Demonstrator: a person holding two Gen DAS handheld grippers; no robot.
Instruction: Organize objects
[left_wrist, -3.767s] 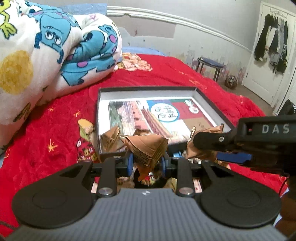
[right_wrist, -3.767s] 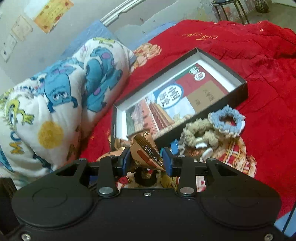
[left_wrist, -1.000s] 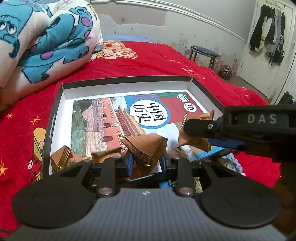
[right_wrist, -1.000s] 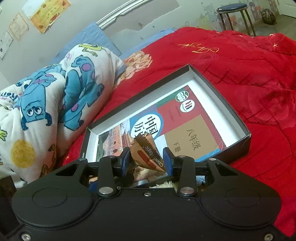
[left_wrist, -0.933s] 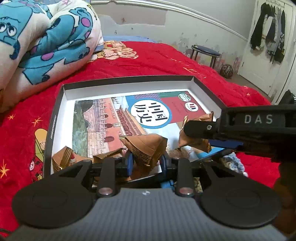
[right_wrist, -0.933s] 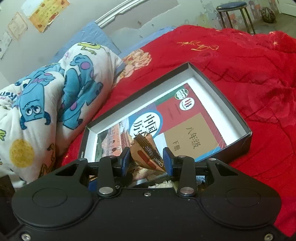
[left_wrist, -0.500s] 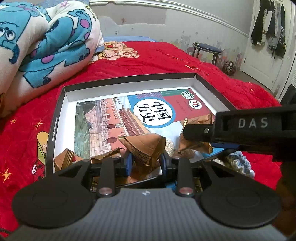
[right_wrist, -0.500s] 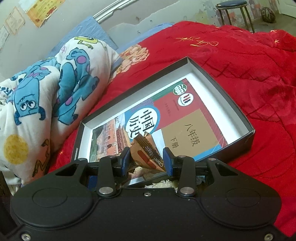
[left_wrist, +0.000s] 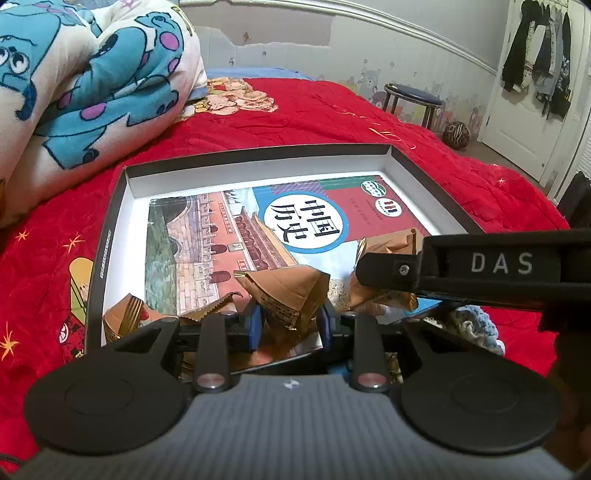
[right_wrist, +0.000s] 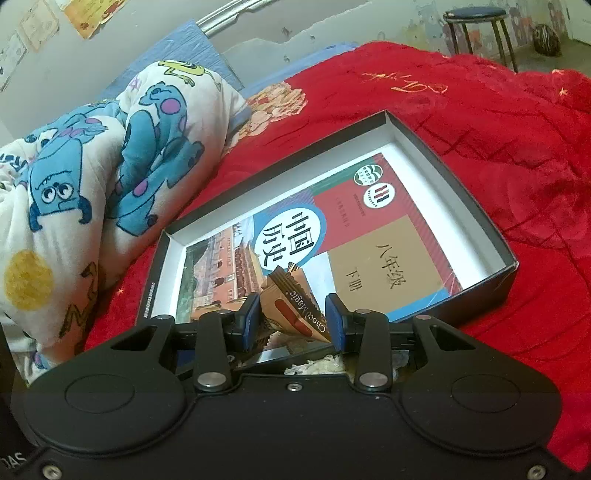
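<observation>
A shallow black box (left_wrist: 110, 225) (right_wrist: 491, 236) lies on the red bed with a history textbook (left_wrist: 236, 232) (right_wrist: 373, 236) flat inside. My left gripper (left_wrist: 288, 321) is shut on a brown triangular snack packet (left_wrist: 288, 291), held over the box's near edge. My right gripper (right_wrist: 293, 317) is shut on a brown Choco Magic packet (right_wrist: 295, 302), also over the near edge; it shows from the side in the left wrist view (left_wrist: 384, 273). Two more brown packets (left_wrist: 125, 317) lie in the box's near left corner.
A rolled cartoon blanket (left_wrist: 74, 85) (right_wrist: 92, 177) lies left of the box. Knitted scrunchies (left_wrist: 472, 325) sit on the red bedspread (right_wrist: 498, 122) by the box's near right corner. A stool (left_wrist: 412, 99) and a door with hanging clothes (left_wrist: 535, 74) stand beyond the bed.
Both grippers have moved forward from in front of the box to above its near edge, still holding their packets. The box and book now look closer and larger.
</observation>
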